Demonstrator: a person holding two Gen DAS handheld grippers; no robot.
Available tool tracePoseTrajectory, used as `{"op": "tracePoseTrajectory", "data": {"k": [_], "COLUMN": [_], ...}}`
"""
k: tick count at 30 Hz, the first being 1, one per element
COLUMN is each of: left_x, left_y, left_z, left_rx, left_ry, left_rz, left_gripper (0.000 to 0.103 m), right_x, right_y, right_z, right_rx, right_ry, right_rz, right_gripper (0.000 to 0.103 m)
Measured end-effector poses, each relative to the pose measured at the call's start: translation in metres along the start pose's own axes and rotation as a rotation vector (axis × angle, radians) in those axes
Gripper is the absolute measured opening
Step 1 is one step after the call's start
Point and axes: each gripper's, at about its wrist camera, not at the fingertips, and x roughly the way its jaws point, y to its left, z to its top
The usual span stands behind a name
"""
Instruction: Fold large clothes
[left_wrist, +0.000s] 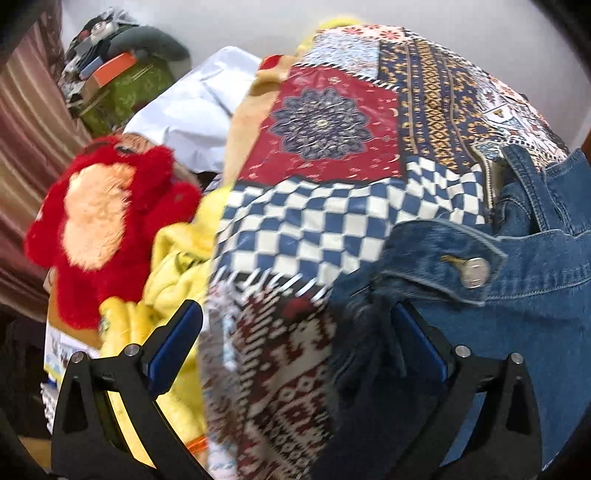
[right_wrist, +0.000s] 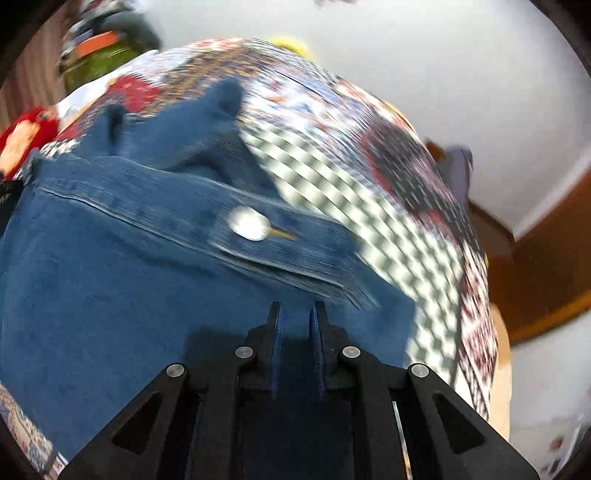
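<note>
Blue jeans (left_wrist: 517, 332) lie on a patchwork cover (left_wrist: 325, 221), waistband up, with a metal button (left_wrist: 476, 272) showing. My left gripper (left_wrist: 297, 332) hangs open and wide over the jeans' left edge: one finger over yellow cloth, the other over denim, nothing pinched. In the right wrist view the jeans (right_wrist: 110, 295) fill the lower left and the button (right_wrist: 249, 223) is blurred. My right gripper (right_wrist: 297, 325) is shut just below the waistband, with only a thin slot between its pads. Denim shows through the slot; I cannot tell if any is pinched. The cover (right_wrist: 369, 166) is blurred.
A red plush toy (left_wrist: 96, 221) and crumpled yellow cloth (left_wrist: 173, 266) lie left of the cover. Behind them are a white cloth (left_wrist: 192, 110) and a green box with an orange lid (left_wrist: 125, 88). A striped curtain (left_wrist: 26, 129) hangs at far left. Brown wood (right_wrist: 546, 258) shows at right.
</note>
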Motion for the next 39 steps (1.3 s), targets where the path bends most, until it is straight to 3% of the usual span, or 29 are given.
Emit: {"op": "tracePoseTrajectory", "data": {"k": [5,9,17,23,27,30,33,34,37,39], "left_x": [-0.034,-0.064,-0.089,-0.052,-0.029,-0.027,-0.027,-0.027,-0.025,-0.027], "left_y": [0.005,-0.009,-0.068,-0.087,-0.069,-0.044,-0.022,-0.013,0.0,0.009], "left_z": [-0.009,-0.016,-0.04,-0.055,-0.076,-0.086,-0.094,-0.097,-0.106,-0.111], "left_rx": [-0.021,0.023,0.197,0.28,0.279,0.213,0.137,0.115,0.067,0.051], "left_ry": [-0.06,-0.102,-0.125,-0.052,-0.023,-0.019,-0.012,-0.014,0.005,0.004], "left_rz": [-0.041,-0.108,-0.206,-0.136,-0.092,-0.172,-0.153,-0.158,-0.154,-0.149], "left_gripper": [0.103,0.103,0.103,0.103,0.103,0.103,0.103,0.103,0.103,0.103], "right_x": [-0.03,-0.058,-0.088,-0.056,-0.045,-0.038,-0.041,-0.043,-0.046,-0.047], "right_y": [-0.025,-0.018,0.084,0.149,0.138,0.113,0.096,0.091,0.08,0.072], "right_z": [-0.007,-0.004,0.009,-0.003,-0.015,-0.023,-0.031,-0.033,-0.041,-0.048], "right_rx": [0.095,0.121,-0.088,-0.231,-0.204,-0.156,-0.134,-0.13,-0.165,-0.167], "right_ry": [0.006,-0.015,-0.055,0.027,0.012,0.044,0.057,0.059,0.073,0.072], "right_rz": [-0.005,0.118,0.274,0.273,0.31,0.344,0.378,0.373,0.185,0.149], "right_gripper": [0.01,0.01,0.01,0.01,0.01,0.01,0.01,0.01,0.01,0.01]}}
